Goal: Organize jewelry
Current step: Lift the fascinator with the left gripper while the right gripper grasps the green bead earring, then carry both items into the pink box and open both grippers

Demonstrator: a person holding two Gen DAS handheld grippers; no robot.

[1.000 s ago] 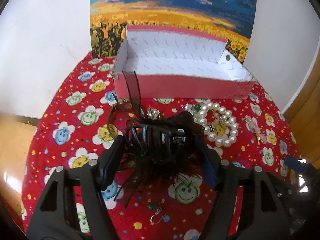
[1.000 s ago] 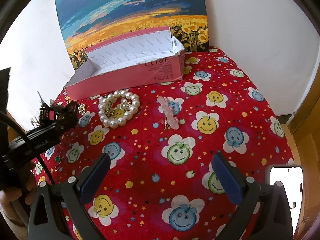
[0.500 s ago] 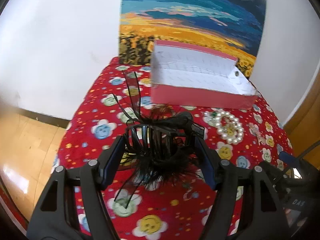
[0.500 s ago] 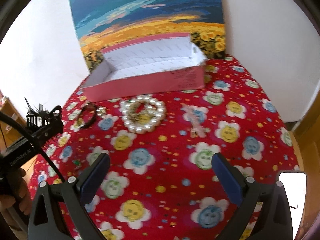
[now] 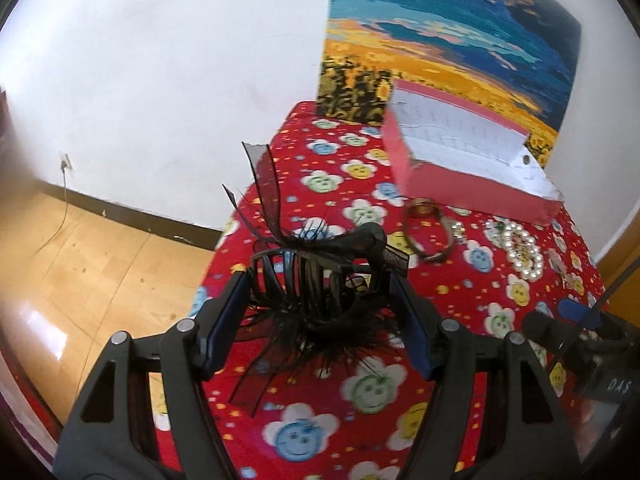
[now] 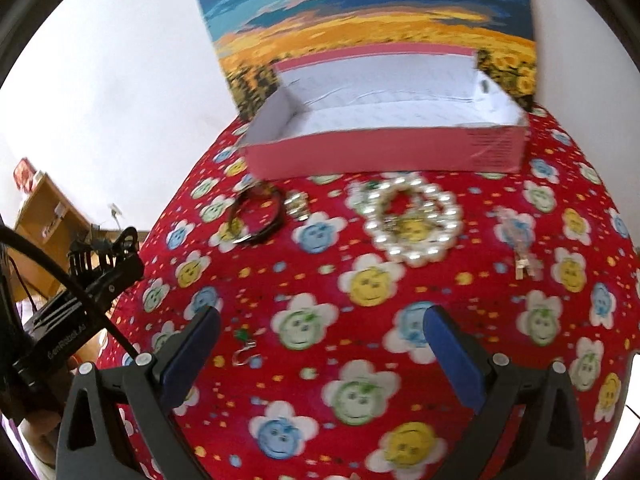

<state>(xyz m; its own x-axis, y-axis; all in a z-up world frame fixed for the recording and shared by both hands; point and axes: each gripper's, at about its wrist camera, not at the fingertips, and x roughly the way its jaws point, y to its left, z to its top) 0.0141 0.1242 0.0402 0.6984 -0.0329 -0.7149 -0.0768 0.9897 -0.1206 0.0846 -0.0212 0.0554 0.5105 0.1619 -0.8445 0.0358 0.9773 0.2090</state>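
Hair clip point(image 5: 320, 280) shifted left; box point(image 6: 380, 152) empty.

A red smiley-flower cloth point(image 6: 360, 360) is spread centrally; a sunflower painting point(image 6: 360, 12) is propped at twelve o'clock against a white wall point(image 5: 160, 80).

Motion blur smears a small pale clip point(image 6: 520, 240) beside the pearl bracelet point(image 6: 414, 220); printed text on the pink box point(image 6: 384, 152) is unreadable.
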